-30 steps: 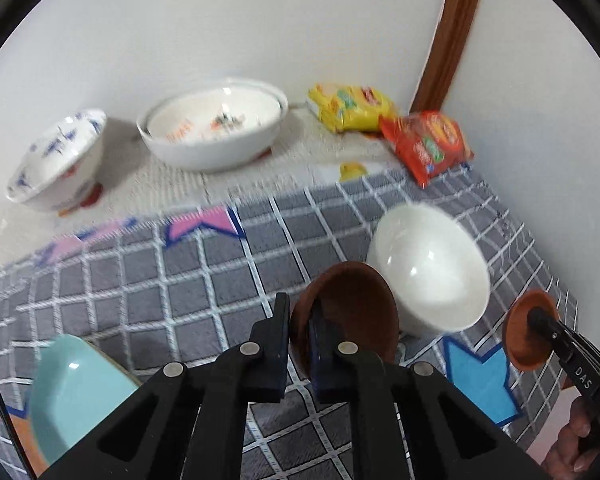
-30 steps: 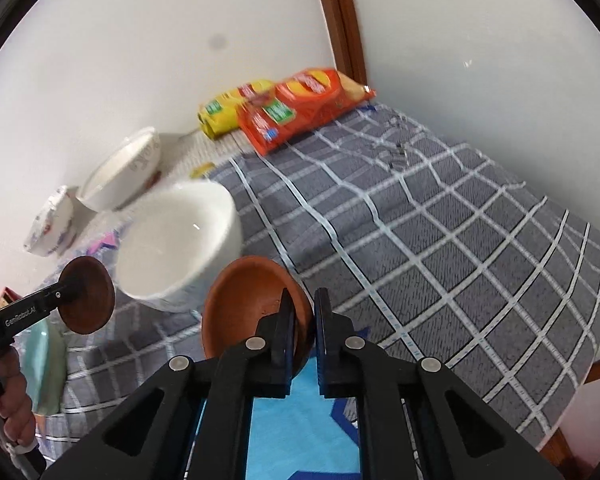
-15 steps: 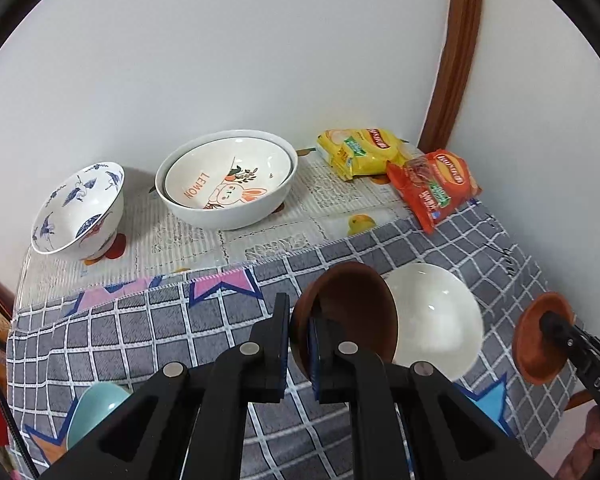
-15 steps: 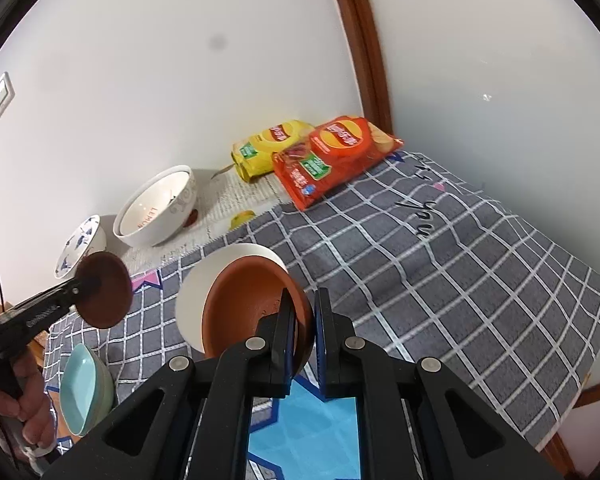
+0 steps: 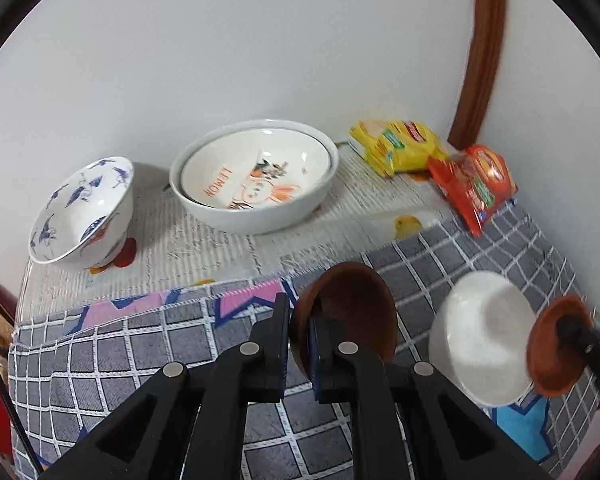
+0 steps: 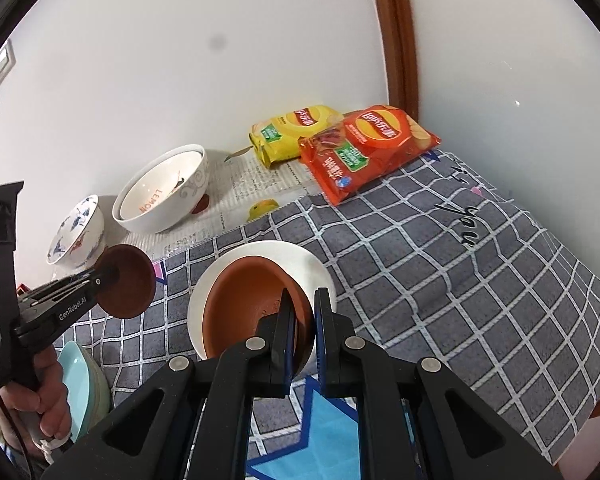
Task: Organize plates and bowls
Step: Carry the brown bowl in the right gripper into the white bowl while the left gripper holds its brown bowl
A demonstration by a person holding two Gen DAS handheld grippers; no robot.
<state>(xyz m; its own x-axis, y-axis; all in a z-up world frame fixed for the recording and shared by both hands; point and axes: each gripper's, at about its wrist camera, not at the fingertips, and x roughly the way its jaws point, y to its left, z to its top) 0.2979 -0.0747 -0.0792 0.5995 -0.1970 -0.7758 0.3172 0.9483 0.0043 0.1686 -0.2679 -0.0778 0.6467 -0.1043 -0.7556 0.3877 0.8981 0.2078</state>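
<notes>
My left gripper [image 5: 300, 344] is shut on the rim of a small dark brown bowl [image 5: 352, 312] and holds it up above the checked cloth; it also shows in the right wrist view [image 6: 128, 284]. My right gripper [image 6: 302, 328] is shut on the rim of an orange-brown bowl [image 6: 248, 312], held over a plain white bowl [image 6: 300, 258] on the cloth. In the left wrist view the white bowl [image 5: 480, 332] sits right of my brown bowl, with the right gripper's bowl [image 5: 552, 356] beside it.
At the back stand a large white bowl with a "LEMON" bowl nested inside [image 5: 256, 176] and a blue-patterned bowl [image 5: 84, 212]. Yellow [image 6: 292, 128] and red [image 6: 368, 144] snack bags lie in the corner. A light blue dish [image 6: 80, 380] sits at the near left edge.
Both grippers have risen and drawn back with their bowls. The right gripper's orange-brown bowl now hangs over the white bowl. The left one has moved toward the back bowls.
</notes>
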